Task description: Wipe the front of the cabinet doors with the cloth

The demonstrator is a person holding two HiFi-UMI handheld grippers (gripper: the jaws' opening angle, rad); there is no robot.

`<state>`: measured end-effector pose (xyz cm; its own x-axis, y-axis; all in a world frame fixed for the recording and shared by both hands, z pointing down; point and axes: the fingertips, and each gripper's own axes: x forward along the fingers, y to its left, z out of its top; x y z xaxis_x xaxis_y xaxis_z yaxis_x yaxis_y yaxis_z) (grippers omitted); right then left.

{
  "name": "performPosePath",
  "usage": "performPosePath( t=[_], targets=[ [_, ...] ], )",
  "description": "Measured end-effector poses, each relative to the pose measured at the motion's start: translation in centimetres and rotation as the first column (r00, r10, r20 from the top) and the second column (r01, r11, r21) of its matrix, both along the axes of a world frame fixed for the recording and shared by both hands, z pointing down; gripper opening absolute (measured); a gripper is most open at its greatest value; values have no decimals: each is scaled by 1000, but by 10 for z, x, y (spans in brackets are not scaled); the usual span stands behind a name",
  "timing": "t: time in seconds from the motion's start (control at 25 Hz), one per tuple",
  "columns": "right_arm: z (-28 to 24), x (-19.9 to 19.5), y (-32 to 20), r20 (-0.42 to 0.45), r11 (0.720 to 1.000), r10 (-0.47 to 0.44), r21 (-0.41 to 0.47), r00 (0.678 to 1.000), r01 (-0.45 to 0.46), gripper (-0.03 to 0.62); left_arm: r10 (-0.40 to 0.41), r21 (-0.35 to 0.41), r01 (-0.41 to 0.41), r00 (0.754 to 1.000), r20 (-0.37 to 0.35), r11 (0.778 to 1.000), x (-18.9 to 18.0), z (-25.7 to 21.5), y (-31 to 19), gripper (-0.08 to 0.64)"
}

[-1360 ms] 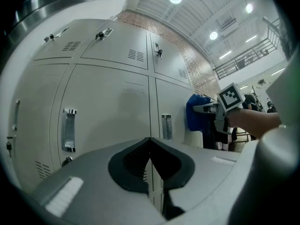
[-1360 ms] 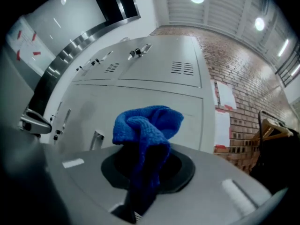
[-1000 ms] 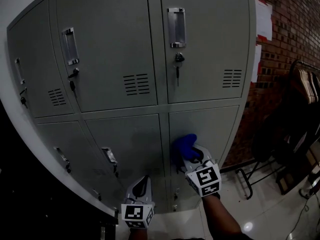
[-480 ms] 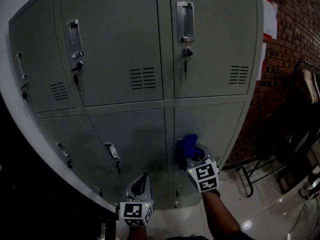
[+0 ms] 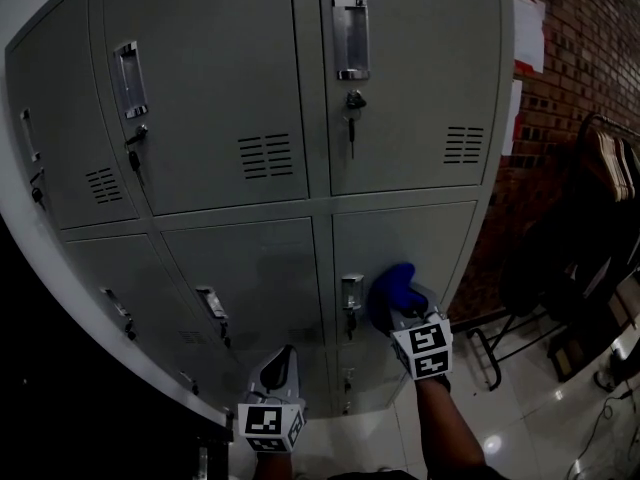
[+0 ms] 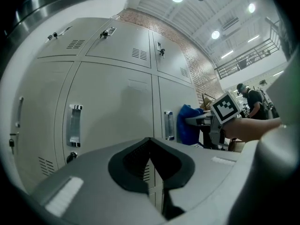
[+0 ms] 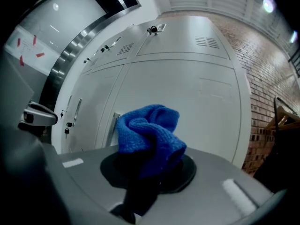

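No word, number or brand can be read anywhere. The papers on the brick wall are too dim and small to read. The cabinet doors show no legible label. The left marker cube and right marker cube bear only black-and-white square patterns.

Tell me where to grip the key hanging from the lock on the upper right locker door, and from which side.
Pinch the hanging key near its lower end, coming straight at the door front with a jaw on each side. It dangles thin and vertical below the lock, so its left and right edges look freest. The left gripper, shut and empty, must open first.
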<state>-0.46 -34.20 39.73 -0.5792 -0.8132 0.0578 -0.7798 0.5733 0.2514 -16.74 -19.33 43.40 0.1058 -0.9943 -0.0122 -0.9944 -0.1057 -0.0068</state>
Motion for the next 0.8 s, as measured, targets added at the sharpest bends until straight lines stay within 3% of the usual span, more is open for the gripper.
performPosePath(
  t=[0.8],
  targets=[
    [11,115,-37,-77,966,257,19,963,-256,71,30,5,-30,1000,6,1000,25,-2,-16,14]
  ],
)
